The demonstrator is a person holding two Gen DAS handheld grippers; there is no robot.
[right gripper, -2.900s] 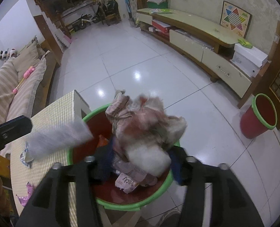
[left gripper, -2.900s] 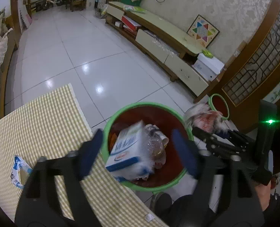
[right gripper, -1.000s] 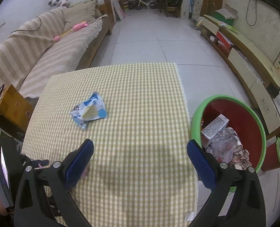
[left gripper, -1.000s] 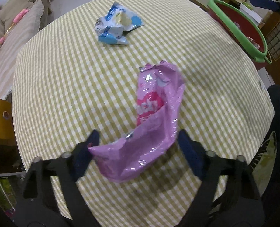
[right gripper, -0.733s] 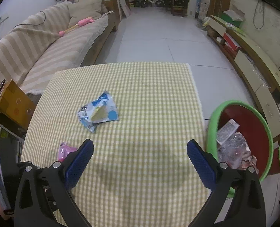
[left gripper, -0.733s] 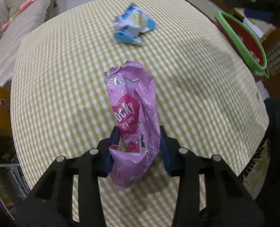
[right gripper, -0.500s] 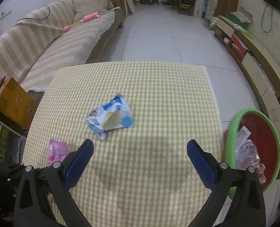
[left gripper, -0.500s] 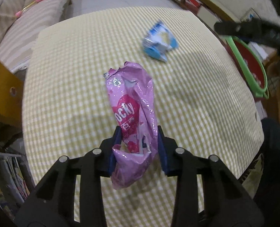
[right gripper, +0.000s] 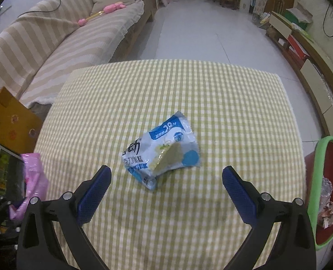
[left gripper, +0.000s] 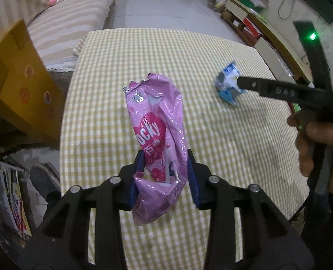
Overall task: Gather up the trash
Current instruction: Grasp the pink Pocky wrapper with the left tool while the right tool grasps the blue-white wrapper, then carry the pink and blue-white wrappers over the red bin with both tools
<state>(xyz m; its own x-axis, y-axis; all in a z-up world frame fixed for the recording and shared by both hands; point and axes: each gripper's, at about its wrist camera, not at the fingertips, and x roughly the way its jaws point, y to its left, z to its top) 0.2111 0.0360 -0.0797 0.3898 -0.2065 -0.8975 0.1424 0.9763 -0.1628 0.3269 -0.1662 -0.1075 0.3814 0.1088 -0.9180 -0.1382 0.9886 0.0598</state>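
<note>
1. Since a second ago the pink wrapper (left gripper: 158, 139) has gone from lying loose on the tabletop (left gripper: 211, 135) between spread pads to being pinched by the left claw (left gripper: 164, 175), and the blue-and-white wrapper (right gripper: 164, 151) has drifted from upper left to centre in the right wrist view.
2. Left claw: narrow, both blue pads pressed on the pink wrapper's lower part; the rest of the wrapper sticks out toward 12 o'clock, above the checked cloth.
3. Right claw (right gripper: 166, 187): wide, nothing between its pads; the blue-and-white wrapper lies on the tabletop just past the tips at 12 o'clock, not touched.
4. In the left wrist view that wrapper sits at 2 o'clock, partly behind the right claw's arm.
5. Count: two wrappers, one pink and one blue-and-white; one green-rimmed red bin (right gripper: 323, 180) at 3 o'clock in the right view, holding trash; two claws.
</note>
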